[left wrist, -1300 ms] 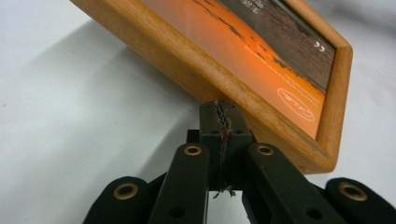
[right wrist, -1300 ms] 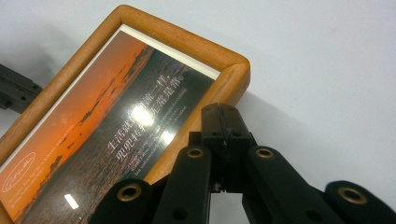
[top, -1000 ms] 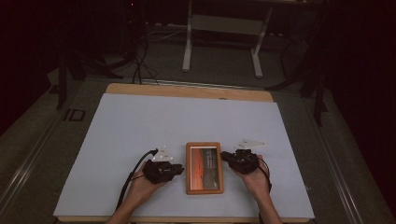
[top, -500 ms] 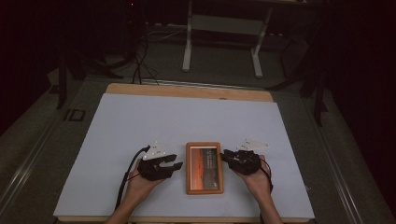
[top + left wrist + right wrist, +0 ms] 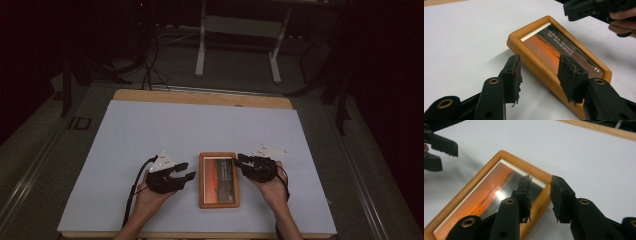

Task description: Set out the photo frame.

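Observation:
A wooden picture frame (image 5: 219,199) holding an orange sunset print lies flat on the white table near its front edge. My left gripper (image 5: 186,170) sits just left of the frame. In the left gripper view it (image 5: 540,72) is open, and the frame's (image 5: 541,42) long left rail lies between the jaws. My right gripper (image 5: 238,165) is at the frame's upper right edge. In the right gripper view it (image 5: 541,192) is open with a narrower gap, straddling the frame's (image 5: 486,195) rail close to a corner. Neither pair of pads touches the wood.
The white table cover (image 5: 200,130) stretches far beyond the frame, with a wooden strip (image 5: 200,97) along its back edge. A metal stand (image 5: 240,45) and cables lie on the dark floor behind. The person's hands (image 5: 272,192) hold both grippers.
Both grippers have stayed beside the frame, shifting only slightly. The left one has turned a little toward the frame's rail.

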Demonstrator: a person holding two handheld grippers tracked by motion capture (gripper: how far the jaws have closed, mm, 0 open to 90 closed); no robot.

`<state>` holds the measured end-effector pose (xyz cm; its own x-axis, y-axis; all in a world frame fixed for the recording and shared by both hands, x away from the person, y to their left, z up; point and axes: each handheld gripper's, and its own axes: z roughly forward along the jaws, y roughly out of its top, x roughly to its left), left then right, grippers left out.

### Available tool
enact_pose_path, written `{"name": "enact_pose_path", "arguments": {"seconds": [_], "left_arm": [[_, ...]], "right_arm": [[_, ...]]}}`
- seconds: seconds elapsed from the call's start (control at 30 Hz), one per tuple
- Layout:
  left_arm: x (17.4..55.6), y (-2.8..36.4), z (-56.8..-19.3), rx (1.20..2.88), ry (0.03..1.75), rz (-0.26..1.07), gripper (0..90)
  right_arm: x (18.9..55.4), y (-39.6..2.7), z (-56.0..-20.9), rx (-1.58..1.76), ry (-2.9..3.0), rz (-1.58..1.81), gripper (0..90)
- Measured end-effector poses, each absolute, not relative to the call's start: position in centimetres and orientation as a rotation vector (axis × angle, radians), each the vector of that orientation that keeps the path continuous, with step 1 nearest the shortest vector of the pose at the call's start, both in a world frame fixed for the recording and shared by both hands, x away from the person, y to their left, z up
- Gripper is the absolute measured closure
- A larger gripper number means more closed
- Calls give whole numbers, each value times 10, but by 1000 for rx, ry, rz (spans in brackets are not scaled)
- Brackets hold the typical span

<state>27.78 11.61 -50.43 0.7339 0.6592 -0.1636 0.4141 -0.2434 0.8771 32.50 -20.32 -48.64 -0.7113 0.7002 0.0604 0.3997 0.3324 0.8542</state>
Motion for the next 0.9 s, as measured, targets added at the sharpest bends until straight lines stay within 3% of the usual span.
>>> {"name": "enact_pose_path", "arguments": {"seconds": [0.1, 0.17, 0.27, 0.9], "left_arm": [[276, 116, -503, 1875, 825, 291, 535], [275, 116, -502, 1871, 825, 288, 533], [275, 116, -500, 1865, 823, 287, 532], [273, 117, -498, 1861, 823, 286, 529]], "right_arm": [[326, -202, -486, 977, 2284, 1326, 720], [329, -197, -486, 946, 2282, 1323, 821], [333, -192, -488, 947, 2281, 1311, 897], [346, -182, -503, 955, 2295, 1265, 900]]}}
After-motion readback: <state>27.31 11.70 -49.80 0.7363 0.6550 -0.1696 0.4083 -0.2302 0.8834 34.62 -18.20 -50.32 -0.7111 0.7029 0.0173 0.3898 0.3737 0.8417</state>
